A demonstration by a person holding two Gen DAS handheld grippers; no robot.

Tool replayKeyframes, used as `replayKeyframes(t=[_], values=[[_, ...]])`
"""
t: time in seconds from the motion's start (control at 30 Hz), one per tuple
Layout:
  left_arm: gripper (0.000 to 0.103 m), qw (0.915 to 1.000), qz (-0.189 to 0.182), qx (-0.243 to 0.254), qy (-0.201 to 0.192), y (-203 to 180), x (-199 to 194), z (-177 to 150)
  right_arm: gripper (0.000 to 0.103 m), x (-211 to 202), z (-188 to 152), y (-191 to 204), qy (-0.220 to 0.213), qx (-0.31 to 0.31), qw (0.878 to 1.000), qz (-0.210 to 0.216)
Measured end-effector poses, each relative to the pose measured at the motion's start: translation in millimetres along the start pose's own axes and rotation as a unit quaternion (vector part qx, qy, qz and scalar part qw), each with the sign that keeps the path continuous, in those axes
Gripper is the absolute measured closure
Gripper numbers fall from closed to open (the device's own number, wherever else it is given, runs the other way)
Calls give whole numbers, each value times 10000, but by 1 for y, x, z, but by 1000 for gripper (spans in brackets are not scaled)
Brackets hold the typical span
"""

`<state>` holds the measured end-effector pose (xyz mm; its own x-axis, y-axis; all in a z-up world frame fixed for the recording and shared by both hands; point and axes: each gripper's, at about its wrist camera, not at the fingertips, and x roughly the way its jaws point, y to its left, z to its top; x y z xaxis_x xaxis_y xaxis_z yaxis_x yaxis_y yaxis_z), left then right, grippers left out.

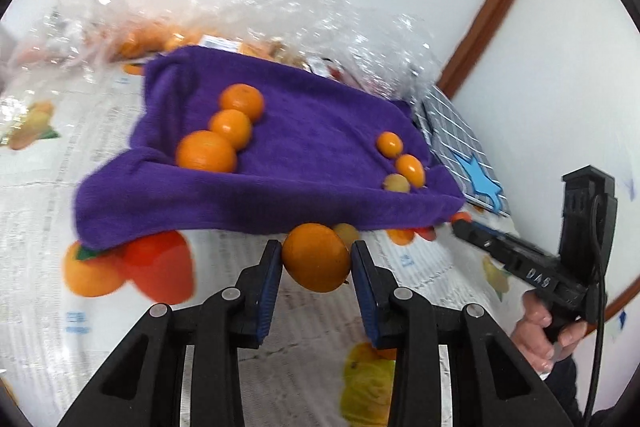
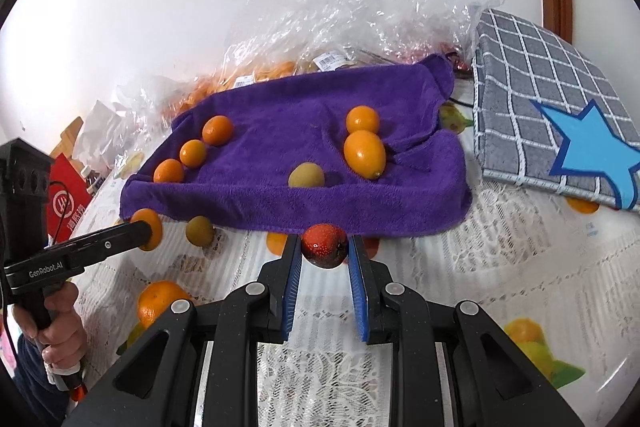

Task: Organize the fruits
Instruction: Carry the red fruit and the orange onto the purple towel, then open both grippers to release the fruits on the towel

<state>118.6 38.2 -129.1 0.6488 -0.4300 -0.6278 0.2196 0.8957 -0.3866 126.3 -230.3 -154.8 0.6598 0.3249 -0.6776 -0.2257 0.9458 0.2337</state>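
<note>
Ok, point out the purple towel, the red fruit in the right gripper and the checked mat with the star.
purple towel (image 2: 288,107), right wrist view, bare middle of the cloth.
red fruit (image 2: 325,245), right wrist view, its front face.
checked mat (image 2: 532,67), right wrist view, grey checked top.

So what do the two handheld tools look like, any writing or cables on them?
Both are matte black plastic with blue ribbed pads and silver pivot pins. The left tool reads GenRobot.AI; the right tool carries white lettering and a black cable. Dark sleeves show at both wrists.
</note>
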Motion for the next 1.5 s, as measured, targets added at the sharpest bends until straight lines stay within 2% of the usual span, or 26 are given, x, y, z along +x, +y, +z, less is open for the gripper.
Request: replayKeyframes(t=[0.27,0.47,0.57,0.63,0.73,0.83,1.13,1.5], values=[[70,9994,274,-33,-203,-2,-7,38,79,-4,49,-12,-254,-285,9990,-216],[70,9988,446,37,-189,-12,17,70,79,20,96,-24,-320,-333,9983,-362],[70,9988,451,-14,-201,-13,34,78,79,36,107,-30,-266,-280,9983,-446],[69,9985,500,20,-227,-15,41,79,79,46,107,-33,-223,-265,9982,-492],[70,9965,782,143,-252,-19,55,78,79,59,103,-39,-131,-162,9986,-479],[69,9963,808,202,-217,-21,65,72,79,71,99,-45,43,-64,9989,-470],[69,9947,953,377,41,-26,86,61,79,80,94,-52,173,70,9990,-396],[69,9928,1107,451,42,-28,89,58,79,84,90,-47,173,-75,9987,-465]])
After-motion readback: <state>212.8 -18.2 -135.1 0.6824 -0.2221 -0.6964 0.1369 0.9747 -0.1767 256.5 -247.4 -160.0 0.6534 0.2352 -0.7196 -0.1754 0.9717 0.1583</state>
